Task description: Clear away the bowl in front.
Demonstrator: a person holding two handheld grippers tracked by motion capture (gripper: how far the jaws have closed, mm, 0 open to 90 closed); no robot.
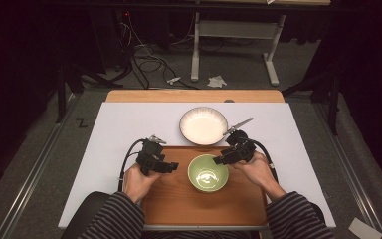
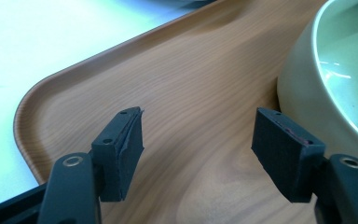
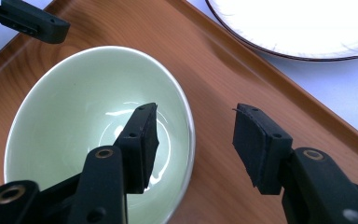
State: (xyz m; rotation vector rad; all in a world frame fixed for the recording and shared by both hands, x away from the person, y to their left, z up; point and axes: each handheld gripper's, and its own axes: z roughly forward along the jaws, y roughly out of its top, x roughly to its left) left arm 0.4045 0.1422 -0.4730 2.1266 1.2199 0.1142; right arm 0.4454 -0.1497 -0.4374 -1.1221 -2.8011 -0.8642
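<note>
On the wooden tray [image 1: 179,204], toward its far edge and a little right of the tray's middle, sits the green bowl [image 1: 208,173], upright and empty. Beyond the tray's far rim, on the white tabletop [image 1: 119,124], stands a white bowl [image 1: 203,125] with a dark rim.

Seen from the tray's near side, the right gripper [image 3: 193,140] hangs at the green bowl's right rim with its jaws released: one pad is inside the bowl, the other outside over the tray, and neither presses the wall. The left gripper [image 2: 198,142] hovers over bare tray just left of the bowl, also spread wide and holding nothing.

The green bowl looks like glazed ceramic: stiff, probably fairly heavy for its size, glossy and so likely slippery under rubber pads, and breakable if dropped or knocked against the tray. Its rim seems the only place two narrow jaws can bite, one pad inside and one outside, squarely across the wall. A single-sided pinch would probably let it tilt, so a deep, firm grip is advisable.
</note>
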